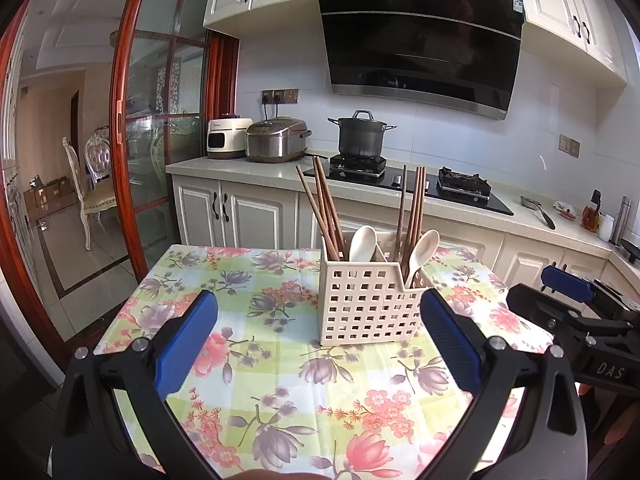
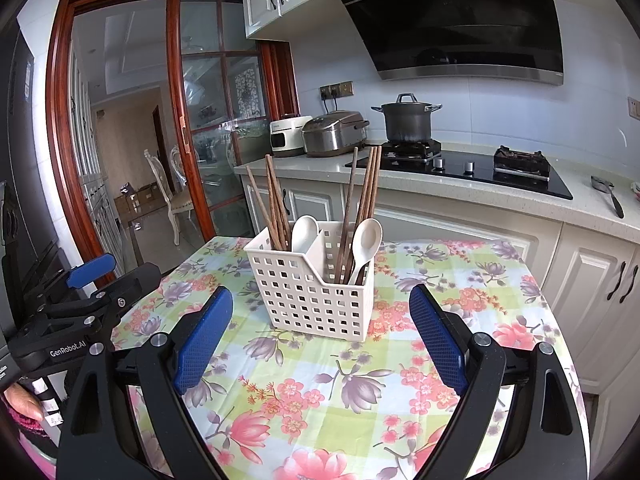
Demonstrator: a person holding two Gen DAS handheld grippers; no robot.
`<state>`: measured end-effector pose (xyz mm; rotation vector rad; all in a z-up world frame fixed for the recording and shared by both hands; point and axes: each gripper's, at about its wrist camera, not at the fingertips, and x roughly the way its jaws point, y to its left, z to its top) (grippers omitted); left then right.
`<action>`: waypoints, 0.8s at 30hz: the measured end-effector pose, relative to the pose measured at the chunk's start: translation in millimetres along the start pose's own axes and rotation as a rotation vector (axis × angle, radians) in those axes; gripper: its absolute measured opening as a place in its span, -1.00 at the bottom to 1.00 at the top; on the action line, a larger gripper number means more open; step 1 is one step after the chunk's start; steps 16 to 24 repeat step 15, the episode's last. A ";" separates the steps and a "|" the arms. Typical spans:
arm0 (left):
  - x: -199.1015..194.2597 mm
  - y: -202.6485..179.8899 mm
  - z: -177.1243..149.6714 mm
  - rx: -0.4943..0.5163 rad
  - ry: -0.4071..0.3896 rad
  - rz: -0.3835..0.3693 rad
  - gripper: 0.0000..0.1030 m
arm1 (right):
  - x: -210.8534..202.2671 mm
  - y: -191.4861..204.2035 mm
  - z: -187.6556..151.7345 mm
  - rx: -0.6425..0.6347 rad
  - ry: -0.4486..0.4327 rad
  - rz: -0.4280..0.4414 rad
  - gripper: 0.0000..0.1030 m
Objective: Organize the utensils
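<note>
A cream perforated utensil holder (image 1: 368, 304) (image 2: 312, 296) stands upright on the floral tablecloth (image 1: 280, 380) (image 2: 320, 392), split into two compartments. Each compartment holds several brown chopsticks (image 1: 324, 208) (image 2: 362, 196) and one white spoon (image 1: 363, 243) (image 2: 366, 240). My left gripper (image 1: 320, 308) is open with nothing between its blue pads, hovering just short of the holder. My right gripper (image 2: 322, 300) is open and empty too, held in front of the holder. Each view shows the other gripper at its side edge.
Behind the table runs a counter (image 1: 240, 170) with two cookers (image 1: 276, 140), a black stove and a pot (image 1: 362, 136). White cabinets (image 2: 608, 280) stand close on the right. A wood-framed glass sliding door (image 1: 160, 120) lies to the left.
</note>
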<state>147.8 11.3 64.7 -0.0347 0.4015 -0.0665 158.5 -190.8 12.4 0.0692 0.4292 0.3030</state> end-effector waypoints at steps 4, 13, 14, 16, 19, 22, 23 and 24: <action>-0.6 1.6 -0.6 -0.014 0.004 0.018 0.91 | 0.8 -0.2 1.5 -0.003 0.005 -0.003 0.64; -5.4 -1.9 1.7 0.037 -0.025 0.055 0.91 | -1.8 -6.6 1.4 0.001 0.004 -0.011 0.64; -5.2 -1.9 1.8 0.037 -0.022 0.050 0.91 | -1.4 -7.6 1.5 0.002 0.006 -0.013 0.64; -5.2 -2.3 1.6 0.040 -0.023 0.051 0.91 | -1.5 -8.1 1.0 0.002 0.007 -0.014 0.64; -5.2 -2.3 1.6 0.040 -0.023 0.051 0.91 | -1.5 -8.1 1.0 0.002 0.007 -0.014 0.64; -5.2 -2.3 1.6 0.040 -0.023 0.051 0.91 | -1.5 -8.1 1.0 0.002 0.007 -0.014 0.64; -5.2 -2.3 1.6 0.040 -0.023 0.051 0.91 | -1.5 -8.1 1.0 0.002 0.007 -0.014 0.64; -5.2 -2.3 1.6 0.040 -0.023 0.051 0.91 | -1.5 -8.1 1.0 0.002 0.007 -0.014 0.64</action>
